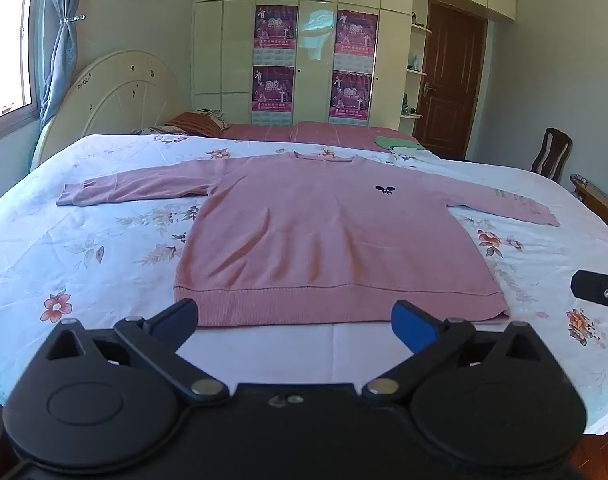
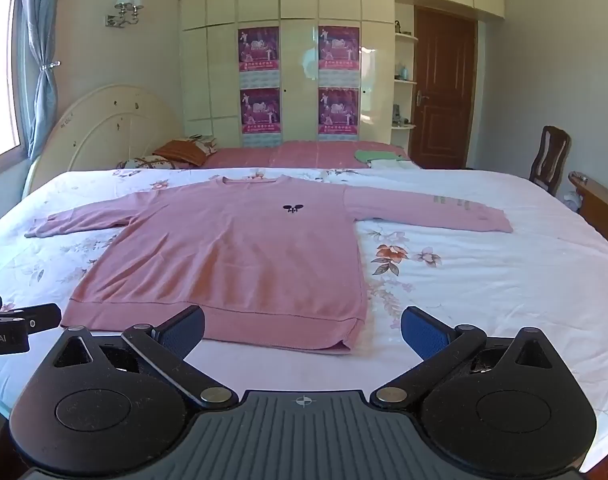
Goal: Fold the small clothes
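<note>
We see a bedroom in bright daylight. A big bed [image 1: 84, 240] has a white sheet with flowers on it. Behind it stands a round cream headboard [image 1: 116, 100]. On the left is a window [image 1: 4, 40] with a blue curtain [image 1: 58, 40] tied back. A tall cream wardrobe [image 2: 296, 12] holds four purple posters [image 2: 258, 50]. Beside it is a brown door [image 2: 440, 92]. A wooden chair [image 2: 550, 156] sits on the right. A wall lamp [image 2: 126, 8] hangs up high.

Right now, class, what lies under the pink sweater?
The pink sweater lies flat on a white floral bedsheet, which shows all around it. Anything directly beneath the sweater is covered.
</note>
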{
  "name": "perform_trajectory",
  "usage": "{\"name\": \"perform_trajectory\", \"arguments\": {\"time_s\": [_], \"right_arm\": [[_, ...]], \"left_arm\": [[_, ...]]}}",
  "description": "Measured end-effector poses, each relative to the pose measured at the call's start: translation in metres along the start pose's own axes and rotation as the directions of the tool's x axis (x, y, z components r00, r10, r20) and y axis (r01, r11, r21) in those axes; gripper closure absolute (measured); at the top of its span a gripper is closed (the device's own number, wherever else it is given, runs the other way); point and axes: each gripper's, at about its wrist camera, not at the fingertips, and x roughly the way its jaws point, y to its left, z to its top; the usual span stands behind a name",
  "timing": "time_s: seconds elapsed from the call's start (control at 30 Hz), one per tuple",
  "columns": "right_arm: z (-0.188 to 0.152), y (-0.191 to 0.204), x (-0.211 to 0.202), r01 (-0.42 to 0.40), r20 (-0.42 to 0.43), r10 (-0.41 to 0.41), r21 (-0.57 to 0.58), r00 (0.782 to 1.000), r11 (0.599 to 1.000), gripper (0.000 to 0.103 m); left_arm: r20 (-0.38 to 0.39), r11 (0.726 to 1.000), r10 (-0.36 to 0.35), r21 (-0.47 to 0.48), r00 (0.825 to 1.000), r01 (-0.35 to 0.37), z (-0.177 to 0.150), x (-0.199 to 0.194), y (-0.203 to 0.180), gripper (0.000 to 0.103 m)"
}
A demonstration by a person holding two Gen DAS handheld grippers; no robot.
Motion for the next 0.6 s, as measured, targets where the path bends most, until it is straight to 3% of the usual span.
{"name": "perform_trajectory", "arguments": {"time_s": [0.6], "right_arm": [[0.0026, 0.0062, -0.0033, 0.007, 0.023, -0.007, -0.015, 1.0, 1.0, 0.0]], "left_arm": [[0.021, 1.0, 0.005, 0.019, 1.0, -0.005, -0.0007, -0.0027, 0.0011, 0.0]]}}
